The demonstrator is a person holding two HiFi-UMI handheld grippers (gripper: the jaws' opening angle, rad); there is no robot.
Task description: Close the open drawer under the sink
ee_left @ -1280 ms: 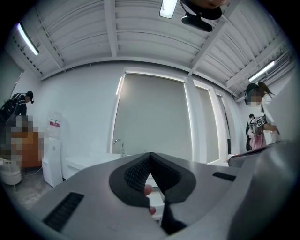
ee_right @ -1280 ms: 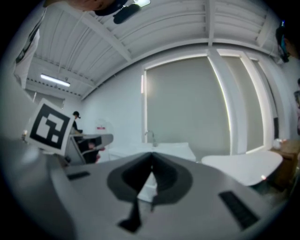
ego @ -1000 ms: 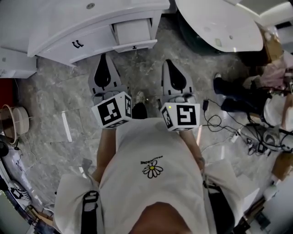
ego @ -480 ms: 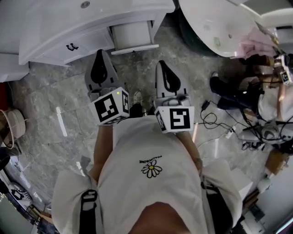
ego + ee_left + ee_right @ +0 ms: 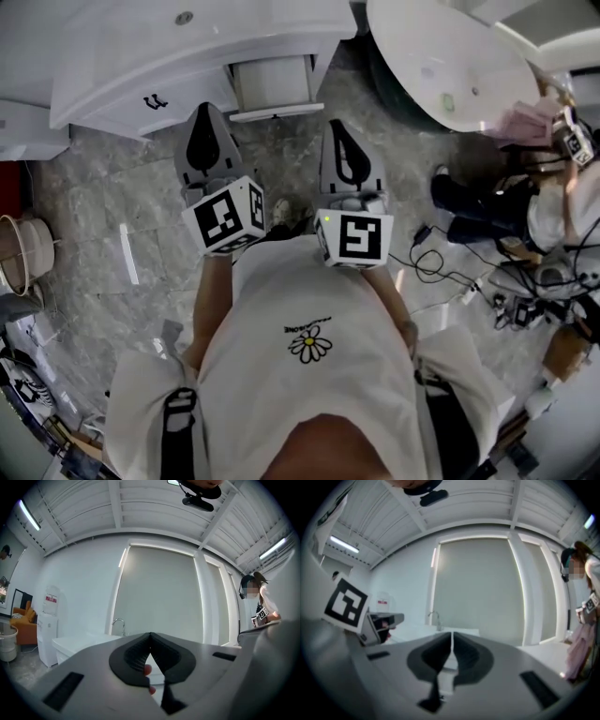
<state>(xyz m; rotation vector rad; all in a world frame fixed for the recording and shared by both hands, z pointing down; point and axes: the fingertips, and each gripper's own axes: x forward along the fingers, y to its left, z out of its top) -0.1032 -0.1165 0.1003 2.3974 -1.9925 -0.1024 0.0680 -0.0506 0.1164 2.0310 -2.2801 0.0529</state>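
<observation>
Head view: nearest me, both grippers are held out level in front of the person's white shirt. The left gripper (image 5: 210,117) has its jaws pressed together on nothing, and the right gripper (image 5: 337,127) is likewise closed and empty. Their tips stop short of the drawer (image 5: 272,84), one to either side of its front, touching nothing.

The drawer still stands pulled out from the white vanity (image 5: 141,56), so I judge nothing of the job is done. What's left is bringing a closed tip up to the drawer front and pushing it home.

Below the drawer, grey marble-look floor (image 5: 122,216) runs back toward me. To the drawer's right is a big round white top (image 5: 441,56), and further right, cables (image 5: 441,258) trail across the floor beside another person (image 5: 553,178).

Beyond the drawer, the left gripper view shows a tap (image 5: 119,623) above the vanity, against a pale panelled wall.
</observation>
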